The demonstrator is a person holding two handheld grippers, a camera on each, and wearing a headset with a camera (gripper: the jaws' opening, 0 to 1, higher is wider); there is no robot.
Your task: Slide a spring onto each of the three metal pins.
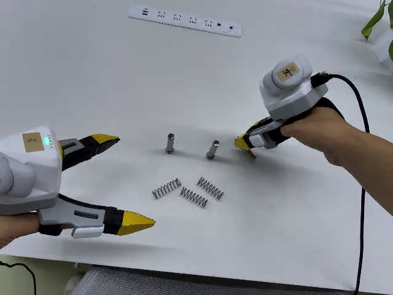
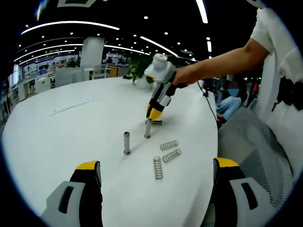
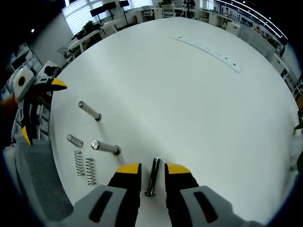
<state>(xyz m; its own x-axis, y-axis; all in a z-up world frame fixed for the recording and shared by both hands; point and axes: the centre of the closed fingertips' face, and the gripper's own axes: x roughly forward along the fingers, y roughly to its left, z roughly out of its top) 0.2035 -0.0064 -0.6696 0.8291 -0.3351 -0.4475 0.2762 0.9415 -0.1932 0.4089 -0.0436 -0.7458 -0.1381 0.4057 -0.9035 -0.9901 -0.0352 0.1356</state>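
Two metal pins stand upright on the white table, one on the left [image 1: 170, 143] [image 2: 127, 142] [image 3: 89, 111] and one on the right [image 1: 212, 149] [image 2: 148, 128] [image 3: 106, 147]. A third pin [image 3: 153, 176] [image 1: 250, 153] lies flat between the jaws of my right gripper [image 1: 244, 144] [image 3: 153, 166] [image 2: 154, 113]; those jaws stand narrowly apart with a gap on each side of it. Three springs [image 1: 166, 188] [image 1: 193, 196] [image 1: 210, 187] lie loose in front of the pins. My left gripper [image 1: 130, 181] [image 2: 157, 164] is wide open and empty, left of the springs.
A white power strip [image 1: 184, 20] [image 3: 208, 49] lies at the far side of the table. A plant's leaves [image 1: 377, 21] show at the far right. The right gripper's black cable [image 1: 362, 184] trails off the near right edge. A person's arm holds the right gripper.
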